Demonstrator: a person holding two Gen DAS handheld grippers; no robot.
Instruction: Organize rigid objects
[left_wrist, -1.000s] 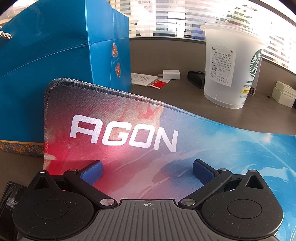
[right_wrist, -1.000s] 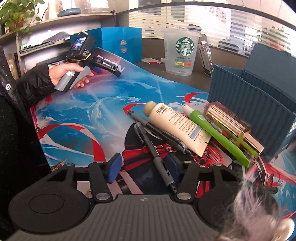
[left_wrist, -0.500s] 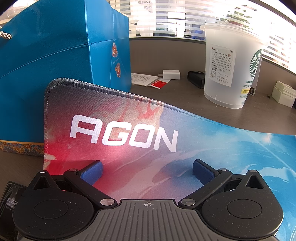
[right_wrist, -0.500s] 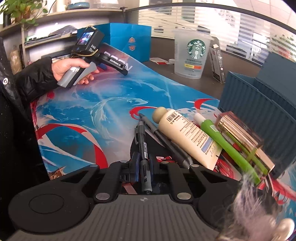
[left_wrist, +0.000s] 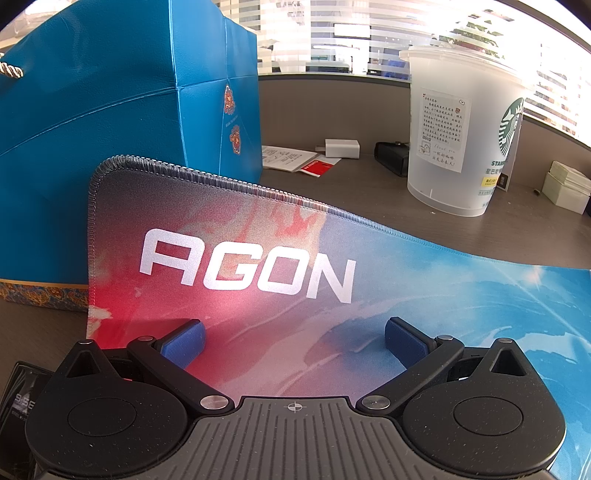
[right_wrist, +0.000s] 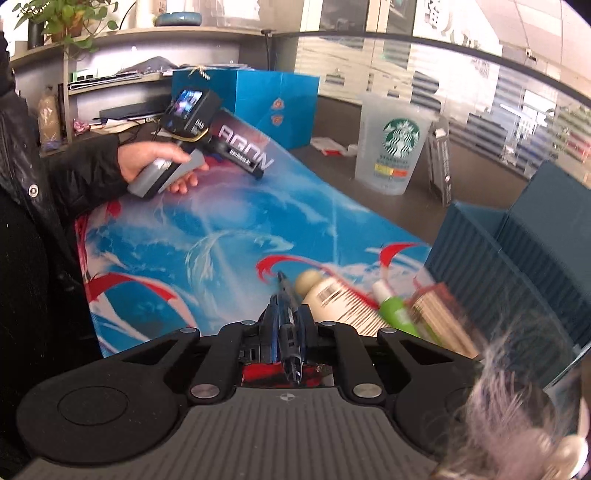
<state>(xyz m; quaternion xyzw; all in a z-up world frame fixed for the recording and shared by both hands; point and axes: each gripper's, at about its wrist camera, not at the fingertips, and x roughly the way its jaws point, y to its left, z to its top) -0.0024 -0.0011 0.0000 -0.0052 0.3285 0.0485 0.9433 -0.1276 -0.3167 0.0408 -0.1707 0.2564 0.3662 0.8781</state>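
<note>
Jaws of right gripper (right_wrist: 286, 328) clamped on pen (right_wrist: 287, 332), lower centre; left gripper (left_wrist: 293, 334) jaws wide apart, empty, over mat (left_wrist: 258, 266).

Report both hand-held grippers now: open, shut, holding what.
Left hand-held gripper: open, nothing between its pads, over the AGON mat.
Right hand-held gripper: shut on a dark pen.

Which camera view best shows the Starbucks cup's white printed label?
The left wrist view: the Starbucks cup stands close and sharp, its white printed label facing the camera. In the right wrist view the cup shows only its logo side; the label is hidden.
</note>
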